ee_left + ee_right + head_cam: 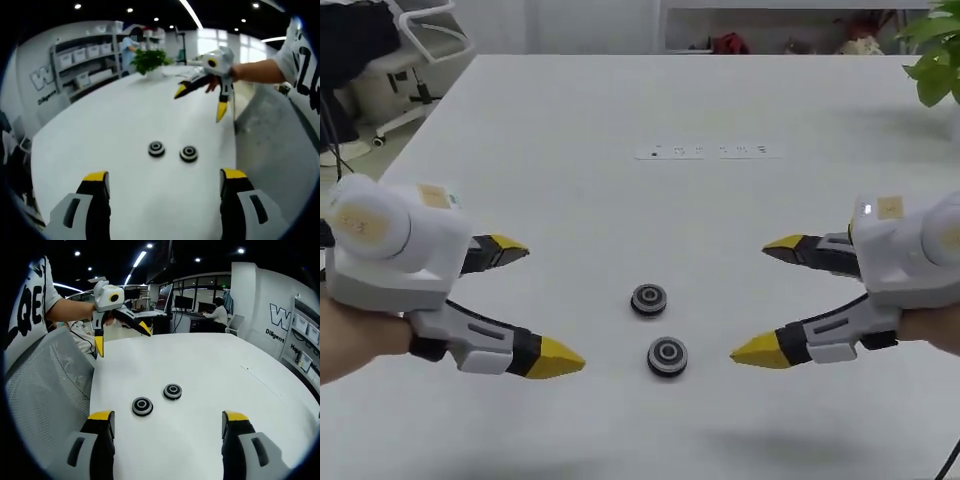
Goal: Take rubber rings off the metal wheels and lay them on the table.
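Two small metal wheels with black rubber rings lie flat on the white table: one farther (pixel 648 299) (pixel 156 148) (pixel 172 391), one nearer me (pixel 667 356) (pixel 189 153) (pixel 142 406). My left gripper (pixel 545 303) (pixel 121 333) hovers to their left, jaws wide open and holding nothing. To their right my right gripper (pixel 772 298) (pixel 202 100) is open too, facing the left one. The wheels lie between the two grippers, touched by neither.
A flush socket panel (pixel 710 151) sits in the table farther back. A potted plant (pixel 932 55) stands at the far right corner, and an office chair (pixel 405 60) beyond the left edge. A mesh chair back (pixel 50 390) is near the table's front.
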The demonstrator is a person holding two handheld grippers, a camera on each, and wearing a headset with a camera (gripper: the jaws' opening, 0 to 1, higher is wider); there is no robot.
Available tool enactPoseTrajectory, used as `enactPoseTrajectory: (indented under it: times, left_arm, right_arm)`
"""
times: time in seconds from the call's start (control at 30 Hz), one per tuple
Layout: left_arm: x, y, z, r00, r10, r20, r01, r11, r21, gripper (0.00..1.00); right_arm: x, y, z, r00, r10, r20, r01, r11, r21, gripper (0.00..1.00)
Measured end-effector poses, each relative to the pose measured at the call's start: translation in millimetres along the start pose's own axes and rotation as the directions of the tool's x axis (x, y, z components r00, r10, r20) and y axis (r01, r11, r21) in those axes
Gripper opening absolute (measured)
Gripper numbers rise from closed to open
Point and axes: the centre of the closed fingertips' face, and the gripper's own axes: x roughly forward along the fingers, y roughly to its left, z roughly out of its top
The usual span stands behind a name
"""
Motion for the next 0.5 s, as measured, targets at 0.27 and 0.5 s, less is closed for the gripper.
enactPoseTrajectory:
  times: [0.27, 0.5]
  left_arm:
    - [9.6, 0.4, -3.4, 0.9998, -0.013, -0.012, 0.013, 1.0, 0.0, 0.92]
    - [19.0, -0.8, -3.8, 0.9996, -0.026, -0.014, 0.026, 1.0, 0.005, 0.91]
  right_arm:
    - [6.8, 5.4, -0.8, 0.9996, 0.025, 0.014, -0.025, 1.0, 0.005, 0.84]
    - [14.7, 6.5, -4.0, 0.9992, 0.039, 0.011, -0.039, 0.999, 0.008, 0.81]
